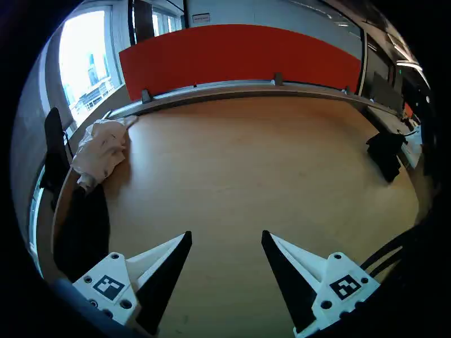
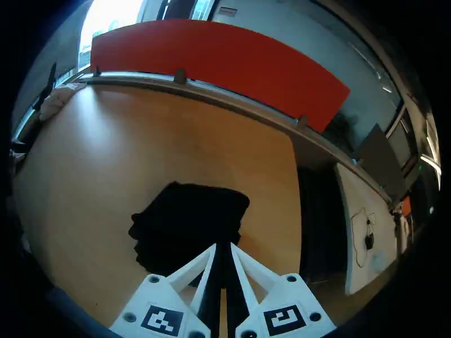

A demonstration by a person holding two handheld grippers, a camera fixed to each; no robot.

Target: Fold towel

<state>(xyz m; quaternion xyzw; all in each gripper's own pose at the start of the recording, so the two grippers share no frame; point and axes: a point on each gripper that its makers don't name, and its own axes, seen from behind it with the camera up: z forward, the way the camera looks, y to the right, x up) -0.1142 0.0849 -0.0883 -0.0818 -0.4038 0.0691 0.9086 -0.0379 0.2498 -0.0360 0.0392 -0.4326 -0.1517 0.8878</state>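
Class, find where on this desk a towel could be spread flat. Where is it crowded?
The middle of the desk is bare, from the red divider to the left claw. Crowded: the pale cloth heap at its far-left corner, the black towel at its right edge.

Near edge of the black towel [image 2: 189,222] behind the right tool [image 2: 224,247], its folds too dark for detail.

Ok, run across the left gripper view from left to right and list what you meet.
Chair → white cloth → black towel.
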